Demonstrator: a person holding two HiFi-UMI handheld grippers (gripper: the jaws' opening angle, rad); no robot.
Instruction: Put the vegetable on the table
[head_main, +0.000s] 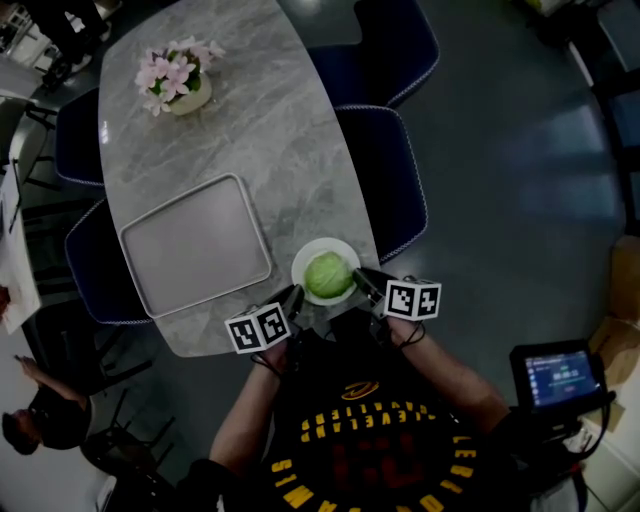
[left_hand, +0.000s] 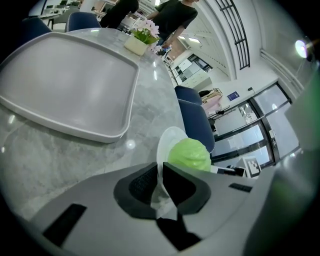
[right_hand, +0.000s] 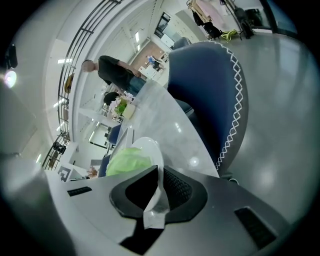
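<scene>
The marble counter (head_main: 290, 130) is ahead of the claws, with the grey tray (head_main: 195, 243) beyond the left claw (head_main: 292, 299). This one and the right claw (head_main: 364, 282) are closed on the rim of the white plate (head_main: 303, 262) (opposite sides). The green vegetable (head_main: 328, 275) lies on it, between them.

Cabbage (head_main: 329, 275) on plate (head_main: 303, 260), tray (head_main: 195, 243) left, flower pot (head_main: 180, 82) behind

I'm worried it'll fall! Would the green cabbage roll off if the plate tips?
Probably yes: the cabbage looks round and sits loose on the shallow plate. The plate seems stiff: the left gripper and right gripper hold it by opposite rims.
</scene>
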